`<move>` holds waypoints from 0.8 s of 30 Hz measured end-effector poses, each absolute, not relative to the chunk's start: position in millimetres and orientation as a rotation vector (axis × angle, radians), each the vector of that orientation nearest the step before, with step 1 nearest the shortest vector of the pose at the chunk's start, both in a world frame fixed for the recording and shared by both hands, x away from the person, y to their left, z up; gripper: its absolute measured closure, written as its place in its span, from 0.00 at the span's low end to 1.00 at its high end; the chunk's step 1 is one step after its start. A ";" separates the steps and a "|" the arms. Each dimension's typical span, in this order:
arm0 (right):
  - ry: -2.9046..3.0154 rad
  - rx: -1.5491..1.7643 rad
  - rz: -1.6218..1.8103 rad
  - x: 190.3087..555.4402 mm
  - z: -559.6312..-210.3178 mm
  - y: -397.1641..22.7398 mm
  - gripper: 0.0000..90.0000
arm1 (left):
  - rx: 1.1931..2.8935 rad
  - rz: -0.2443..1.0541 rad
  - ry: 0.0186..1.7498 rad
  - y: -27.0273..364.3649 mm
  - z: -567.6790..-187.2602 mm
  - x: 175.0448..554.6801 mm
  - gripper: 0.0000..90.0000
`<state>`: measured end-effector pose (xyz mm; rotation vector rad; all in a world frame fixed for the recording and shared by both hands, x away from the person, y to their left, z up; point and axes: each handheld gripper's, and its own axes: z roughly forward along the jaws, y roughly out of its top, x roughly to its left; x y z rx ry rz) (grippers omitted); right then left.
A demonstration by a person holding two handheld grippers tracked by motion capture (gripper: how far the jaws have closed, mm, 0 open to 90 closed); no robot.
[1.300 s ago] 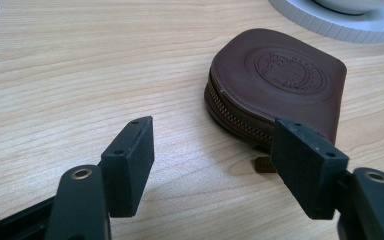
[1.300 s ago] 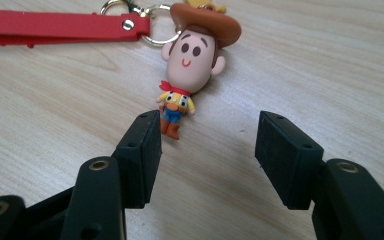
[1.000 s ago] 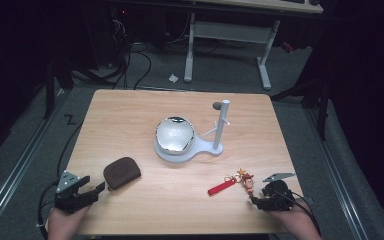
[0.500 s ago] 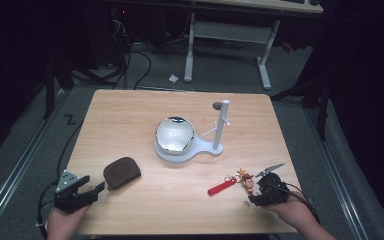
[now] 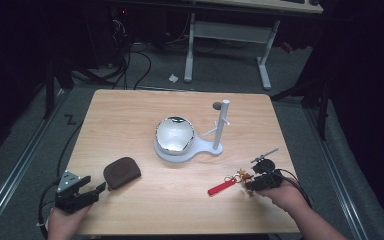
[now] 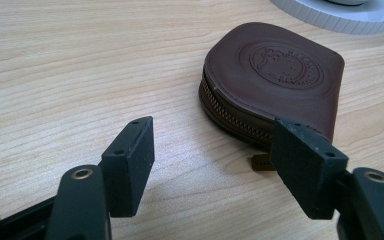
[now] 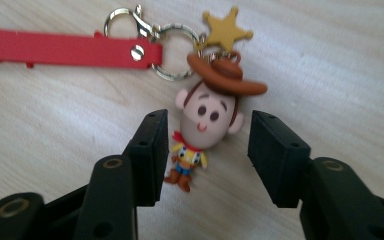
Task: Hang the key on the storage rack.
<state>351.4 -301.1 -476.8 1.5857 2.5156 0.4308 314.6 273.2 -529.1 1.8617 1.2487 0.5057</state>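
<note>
Rubber cowboy keychain point(image 7: 207, 120) btwn right gripper point(image 7: 205, 150) jaws

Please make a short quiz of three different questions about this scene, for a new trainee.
1. True or false: the right tongs are shut on the cowboy figure.
2. Which thing lies nearest the left tongs? A) the brown pouch B) the red strap C) the white stand
3. Fill in: the yellow charm on the keyring has the shape of a ____.

Key: 1. False; they are open, one jaw on each side of the figure. 2. A. 3. star.
</note>
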 end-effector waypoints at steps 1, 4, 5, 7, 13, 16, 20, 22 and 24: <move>2.512 1.586 0.436 352.4 -476.4 -301.2 0.60 | 1.857 0.504 1.253 274.0 -529.1 314.6 0.38; 2.510 1.610 0.425 354.7 -477.2 -301.9 0.60 | 1.851 0.503 1.255 275.0 -528.9 314.6 0.38; 2.512 1.642 0.416 356.3 -479.3 -302.2 0.59 | 1.848 0.501 1.258 275.5 -529.0 314.5 0.38; 2.511 1.655 0.404 356.9 -480.3 -302.3 0.59 | 1.847 0.501 1.259 275.6 -529.0 314.4 0.38; 2.509 1.689 0.394 359.0 -487.3 -303.1 0.58 | 1.845 0.499 1.261 275.6 -529.2 313.7 0.38; 2.522 1.671 0.387 360.6 -487.5 -302.4 0.59 | 1.845 0.498 1.263 275.5 -529.6 313.9 0.38; 2.531 1.676 0.387 362.0 -487.7 -301.3 0.61 | 1.846 0.497 1.264 275.5 -529.6 314.2 0.38; 2.533 1.665 0.392 363.0 -488.4 -301.3 0.62 | 1.849 0.497 1.262 275.5 -529.7 314.4 0.38; 2.534 1.666 0.388 363.3 -488.2 -300.7 0.63 | 1.849 0.496 1.261 275.5 -529.8 314.6 0.39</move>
